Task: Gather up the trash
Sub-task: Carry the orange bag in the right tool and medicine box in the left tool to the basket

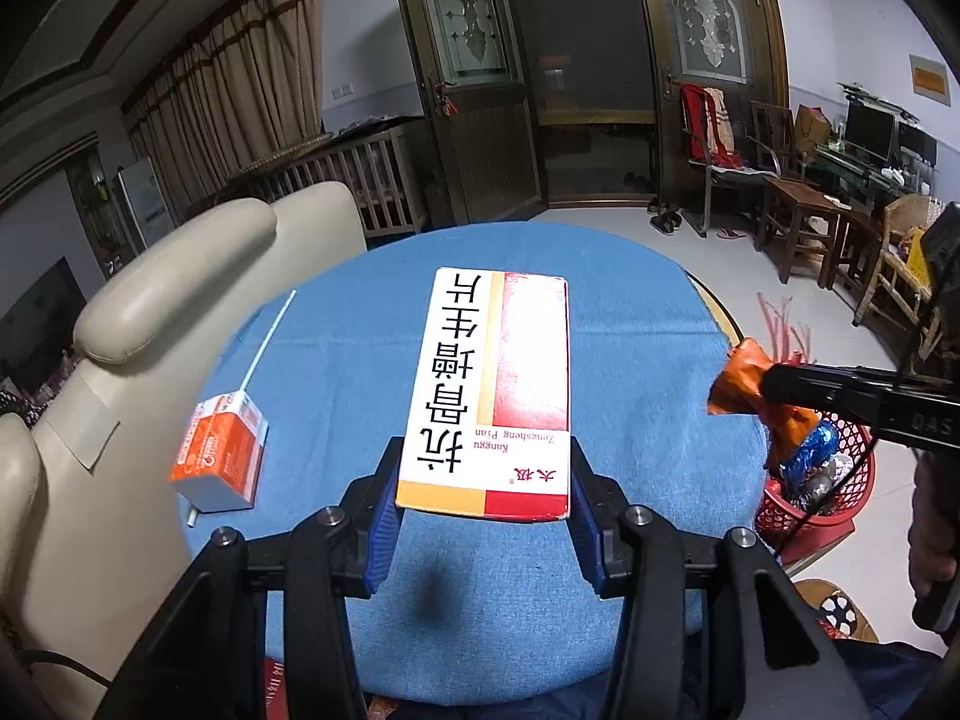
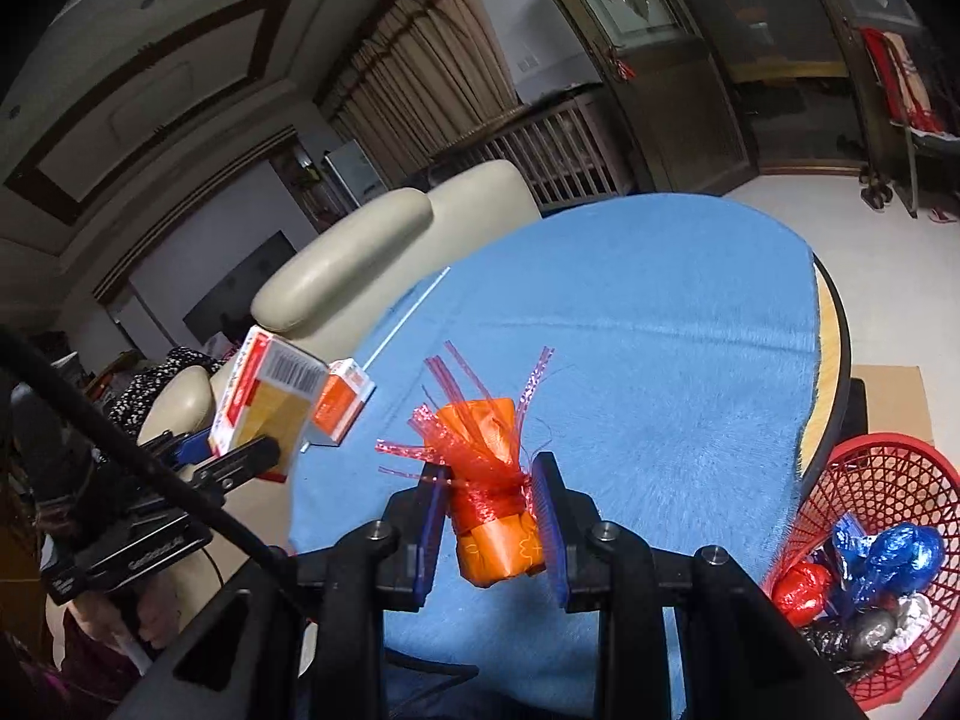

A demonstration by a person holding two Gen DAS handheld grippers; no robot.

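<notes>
Landmark: the red basket (image 2: 876,546) on the floor, just past the edge of the round table with the blue cloth (image 2: 630,312); I place everything against it.

Right claw: my right gripper (image 2: 489,516) is closed on an orange wrapper (image 2: 489,480) tied with red ribbon. The pads press its waist from both sides, and the bundle stands roughly upright, ribbon ends fanning above.

Right load against basket: in the right wrist view the basket lies to the lower right of the wrapper, apart from it. In the left wrist view the wrapper (image 1: 759,402) hangs over the table edge, just above and beside the basket (image 1: 816,492). I judge this hand is the nearer one.

Left claw: my left gripper (image 1: 483,480) is closed on the near short end of a white and red medicine box (image 1: 489,390). The box's long axis runs straight away from the claw, level, over the cloth.

Left load against basket: the basket sits off to the right of the box, with the right gripper between the two.

Basket contents: blue, red and silver foil wads already lie inside.

Left on the table: a small orange carton (image 1: 222,459) with a white straw (image 1: 270,339), on the side of the cloth farthest from the basket.

Next move, my judgement: carry the wrapper a little further right and down over the basket, then release. The box should wait until that path is free, or its far end may swing into the right gripper.
</notes>
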